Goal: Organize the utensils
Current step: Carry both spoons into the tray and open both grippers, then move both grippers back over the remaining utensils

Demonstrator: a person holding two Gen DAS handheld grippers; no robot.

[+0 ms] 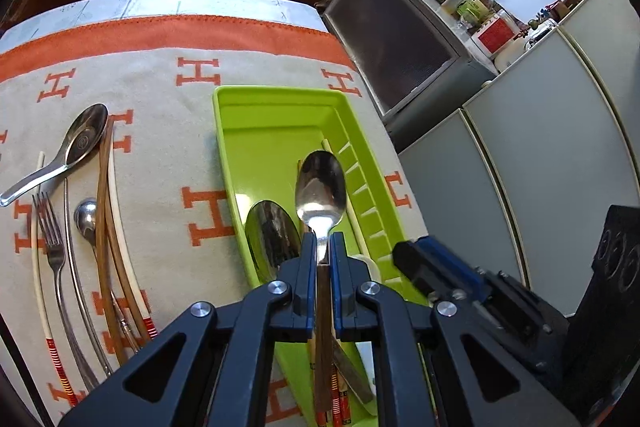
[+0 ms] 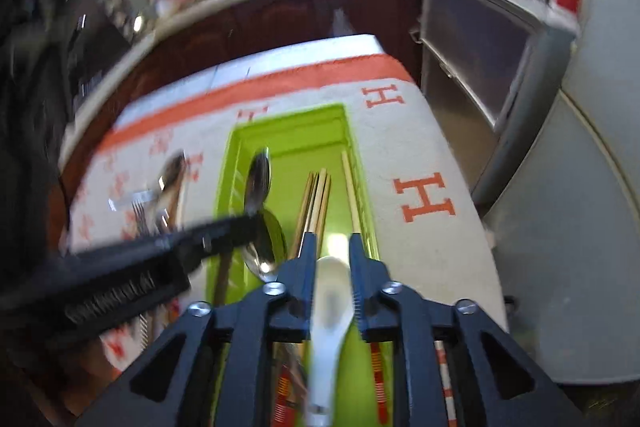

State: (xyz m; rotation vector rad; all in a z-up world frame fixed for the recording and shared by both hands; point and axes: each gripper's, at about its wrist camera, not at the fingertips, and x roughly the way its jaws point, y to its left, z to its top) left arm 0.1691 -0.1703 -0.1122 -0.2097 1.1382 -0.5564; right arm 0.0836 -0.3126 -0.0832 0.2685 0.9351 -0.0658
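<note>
Utensils: a metal spoon (image 1: 320,183) stood clamped by its neck in the left claw (image 1: 322,247), bowl forward over the green tray (image 1: 256,107); its handle ran back between the fingers and was hidden under the claw's frame.
Left claw: closed on the metal spoon, pads pressed to the neck on both sides.
Right claw (image 2: 331,247): jaws parted, with a white spoon (image 2: 330,303) lying between them; the pads did not appear to press it, though blur made contact on the left side hard to judge.
White spoon: its bowl showed between the fingers, its handle ran toward the camera and was cut off at the lower edge.
Tray: on the patterned cloth (image 1: 160,87) covering the counter; it held a second metal spoon (image 1: 272,235), brown chopsticks (image 2: 316,199) and a pale chopstick (image 2: 352,191) along the right wall. Its near end was hidden behind both claws.
Loose pieces on the cloth, left of the tray: a soup spoon (image 1: 76,143), a fork (image 1: 50,227), a small spoon (image 1: 86,215), wooden chopsticks (image 1: 104,195) and pale red-banded chopsticks (image 1: 40,267); their lower ends crossed and were partly covered by the claw.
Right wrist view: smeared; the left claw's arm crossed it as a dark streak, and the pieces behind it could not be told apart.
</note>
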